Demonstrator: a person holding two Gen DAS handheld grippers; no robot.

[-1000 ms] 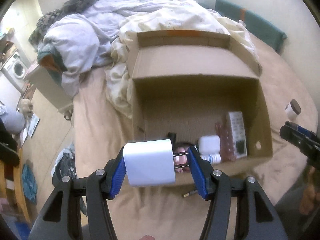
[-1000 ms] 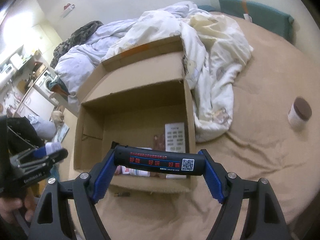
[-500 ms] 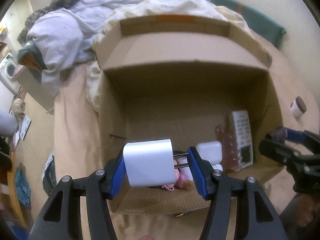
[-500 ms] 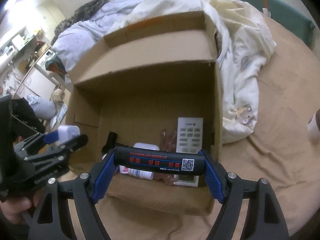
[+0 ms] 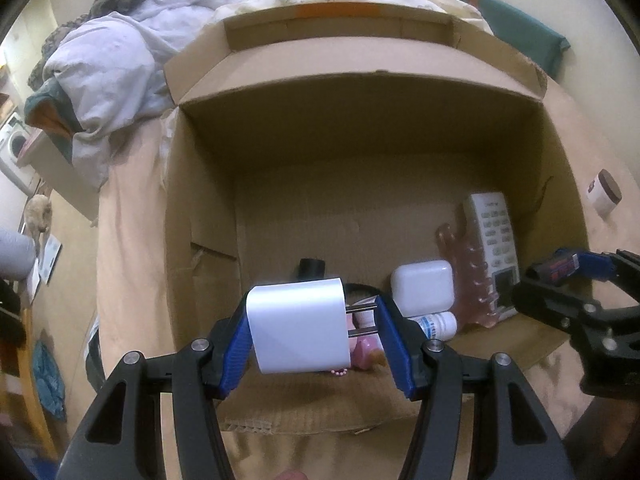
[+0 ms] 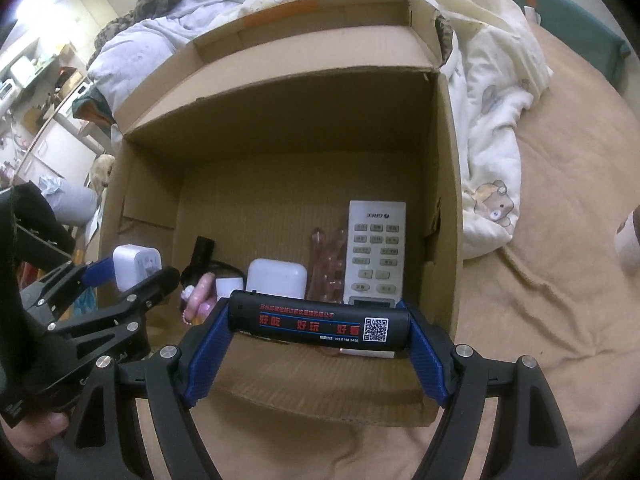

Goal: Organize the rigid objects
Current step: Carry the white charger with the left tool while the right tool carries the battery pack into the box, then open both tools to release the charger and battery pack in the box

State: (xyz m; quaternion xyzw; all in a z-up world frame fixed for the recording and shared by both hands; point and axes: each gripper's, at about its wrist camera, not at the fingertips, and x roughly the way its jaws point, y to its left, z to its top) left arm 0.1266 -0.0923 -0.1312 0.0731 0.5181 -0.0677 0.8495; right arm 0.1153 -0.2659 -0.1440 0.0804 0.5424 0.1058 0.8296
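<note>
Change: both grippers have closed in on the cardboard box (image 5: 208, 208) since a second ago; its interior now fills both views, and the right gripper sits further into the left wrist view at 3 o'clock.
Left gripper (image 5: 316, 334): blue fingers (image 5: 234, 346) pinching a white charger plug (image 5: 298, 326). Plug body lies against the left finger; its two metal prongs point to 3 o'clock and reach the right finger. Held over the box's near edge.
Right gripper (image 6: 318, 326): fingers clamped end-on against a black cylinder (image 6: 318, 322) with red print and a QR code. Cylinder lies crosswise, spanning the whole gap between the fingers, over the box's near wall.
Box: open-topped, on the tan bedsheet (image 6: 560, 300), far flap up at 12 o'clock.
Box contents: white remote (image 6: 376, 252) flat along the right wall; clear pinkish piece (image 5: 468, 276) just beside it at its 9 o'clock; white rounded case (image 5: 422, 288) next to that; small white bottle (image 5: 436, 325) touching the case's near edge; black item (image 5: 311, 268) and pink item (image 5: 366, 354) partly hidden behind the plug.
Outside box: brown-lidded jar (image 5: 604, 198) on the sheet at 3 o'clock; rumpled duvet (image 5: 108, 80) at 10 o'clock.
</note>
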